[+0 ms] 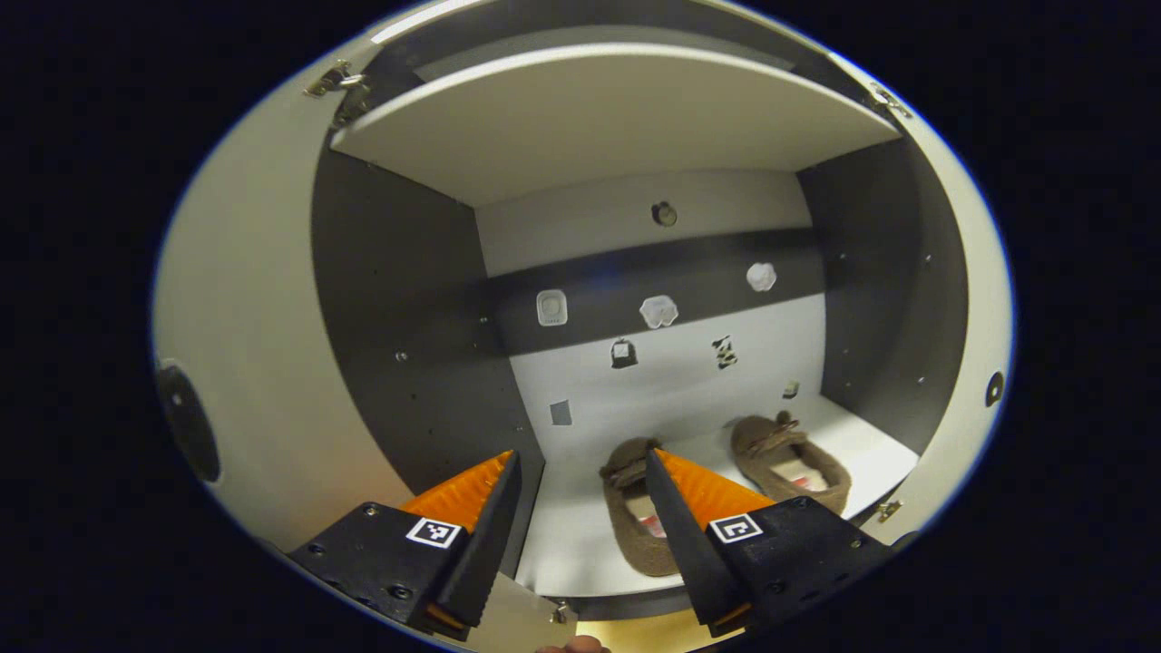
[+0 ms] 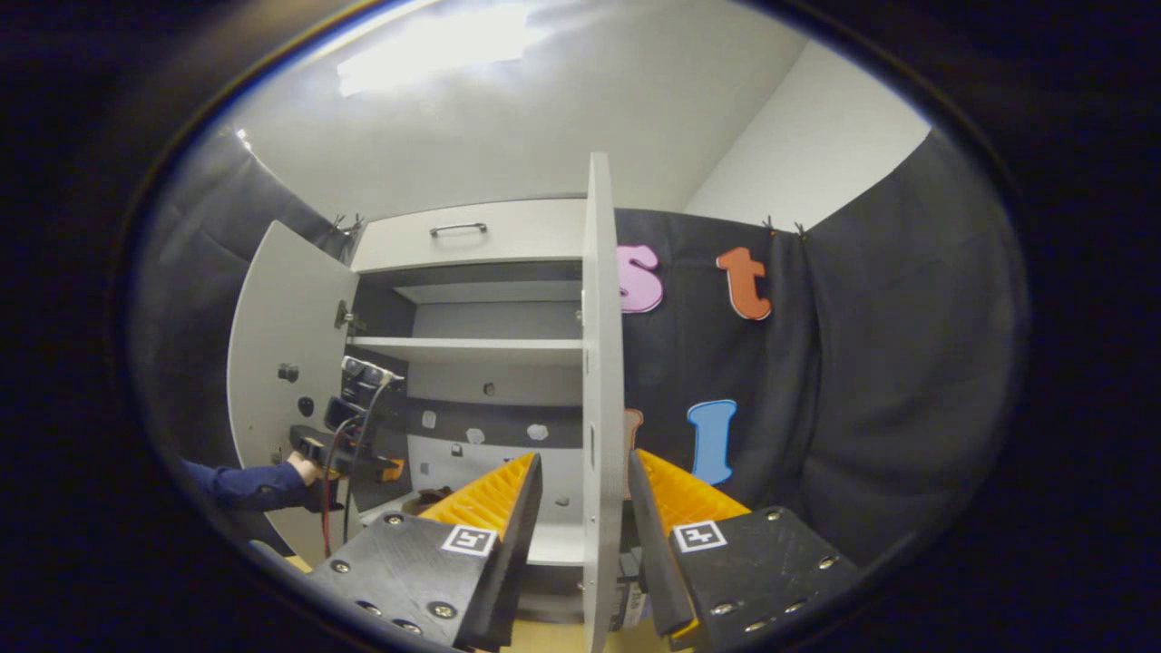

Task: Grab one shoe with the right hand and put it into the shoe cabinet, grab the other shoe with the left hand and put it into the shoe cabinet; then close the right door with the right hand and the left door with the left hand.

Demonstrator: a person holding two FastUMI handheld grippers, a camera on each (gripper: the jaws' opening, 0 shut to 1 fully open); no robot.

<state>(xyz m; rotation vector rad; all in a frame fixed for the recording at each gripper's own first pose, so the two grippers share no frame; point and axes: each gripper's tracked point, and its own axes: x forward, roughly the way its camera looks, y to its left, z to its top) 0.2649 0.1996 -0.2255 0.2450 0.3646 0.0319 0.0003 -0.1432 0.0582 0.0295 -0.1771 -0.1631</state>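
The shoe cabinet [image 1: 626,118] stands open, its interior facing the left gripper view across a pale bottom shelf [image 1: 580,535] and an upper shelf above it. The left door [image 2: 286,363] is swung wide to the outside; in the right gripper view the right door [image 2: 599,381] stands edge-on, its free edge passing between the fingers of the right gripper [image 2: 585,481]. The jaws of that gripper are spread, 1 finger on each face of the panel, and no contact with either face can be confirmed. Both shoes already lie on the bottom shelf: the left shoe [image 1: 630,517] sits just ahead of the left gripper [image 1: 580,472], partly hidden by its right-hand finger, and the right shoe [image 1: 794,462] lies beside it, apart from it, nearer the right wall. The left gripper is open and empty. A hand [image 2: 304,470] with a dark sleeve holds it near the left door in the right gripper view. Judgement: both placements are done and the right door closure is the step in hand. Risks: a push applied with the panel edge loose between the fingers may let the door slip out or swing unevenly; a left gripper remaining inside the opening may be struck by either closing door.
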